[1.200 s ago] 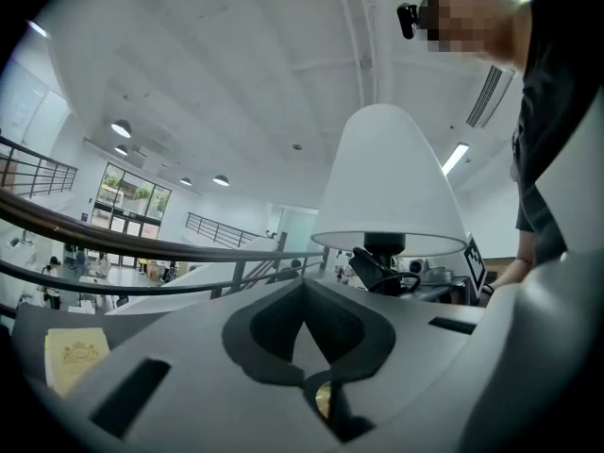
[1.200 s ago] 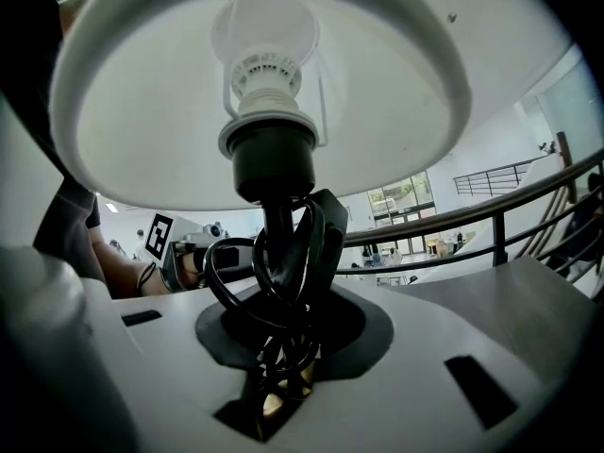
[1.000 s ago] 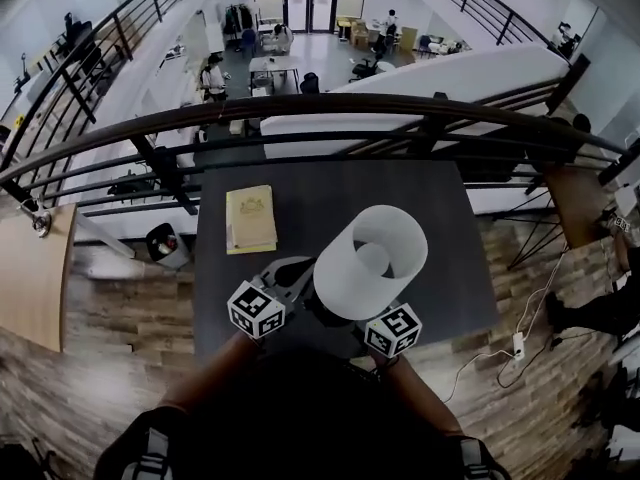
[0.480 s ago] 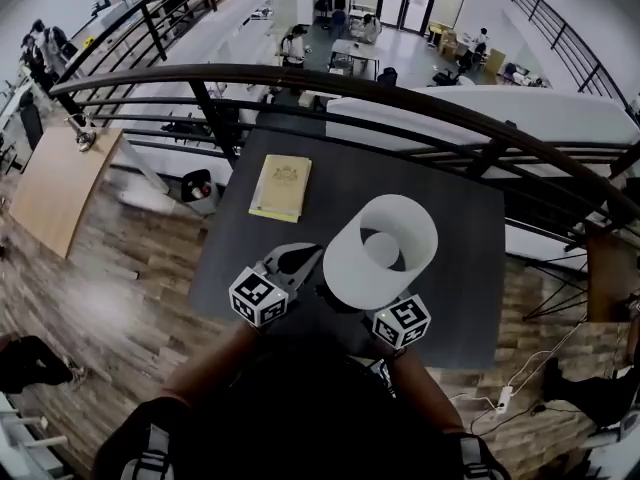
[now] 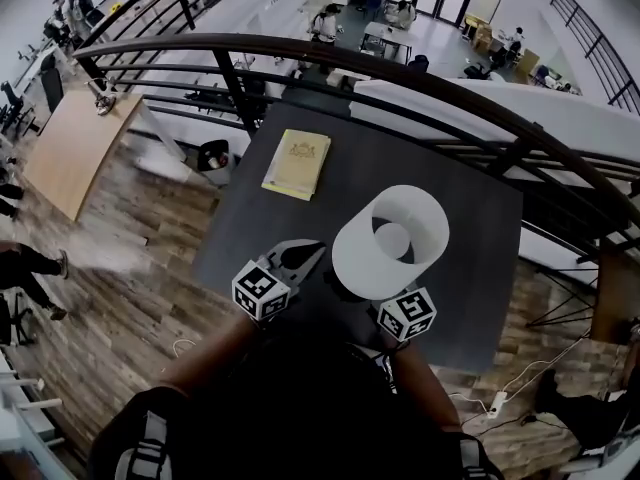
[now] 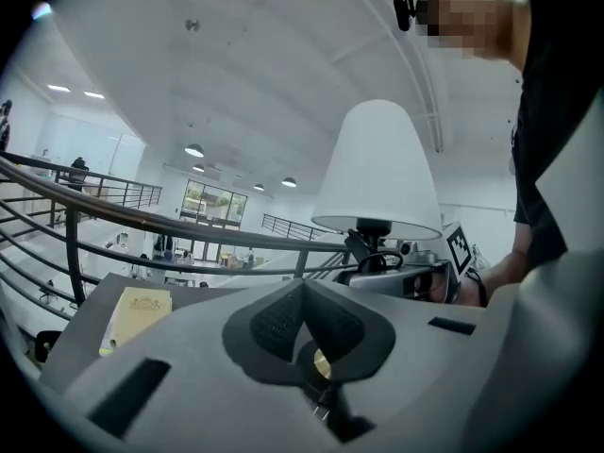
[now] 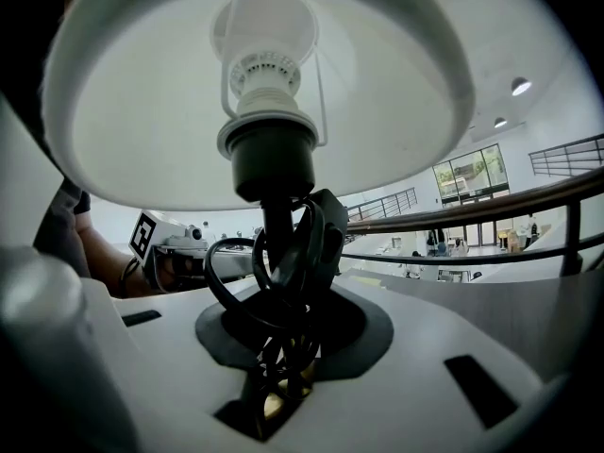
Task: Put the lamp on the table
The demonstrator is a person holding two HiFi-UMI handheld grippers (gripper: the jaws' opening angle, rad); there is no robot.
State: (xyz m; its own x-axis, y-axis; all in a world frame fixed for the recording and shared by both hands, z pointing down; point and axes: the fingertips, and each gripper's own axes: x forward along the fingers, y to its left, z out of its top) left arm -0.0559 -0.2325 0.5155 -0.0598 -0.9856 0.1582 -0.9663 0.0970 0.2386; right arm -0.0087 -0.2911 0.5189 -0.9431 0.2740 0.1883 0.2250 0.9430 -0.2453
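The lamp (image 5: 390,243) has a white shade, a bare bulb (image 7: 264,26) and a black stem with a coiled black cord (image 7: 274,272). My right gripper (image 7: 288,300) is shut on that stem and cord just under the shade and holds the lamp upright. In the head view the shade hides those jaws; only the marker cube (image 5: 406,314) shows. The lamp hangs over the near part of the dark table (image 5: 470,198); its base is hidden. My left gripper (image 5: 300,258) is beside the lamp on its left, shut and empty, its pads (image 6: 283,314) touching.
A yellow book (image 5: 297,164) lies on the table's far left part. A curved black railing (image 5: 400,78) runs just behind the table, with a drop to a lower floor beyond it. Wooden floor lies left and right of the table, and a tan desk (image 5: 70,153) stands at the left.
The head view has swung, so table and book sit further right and lower in the frame. The lamp stays in my right gripper and the left gripper stays beside it.
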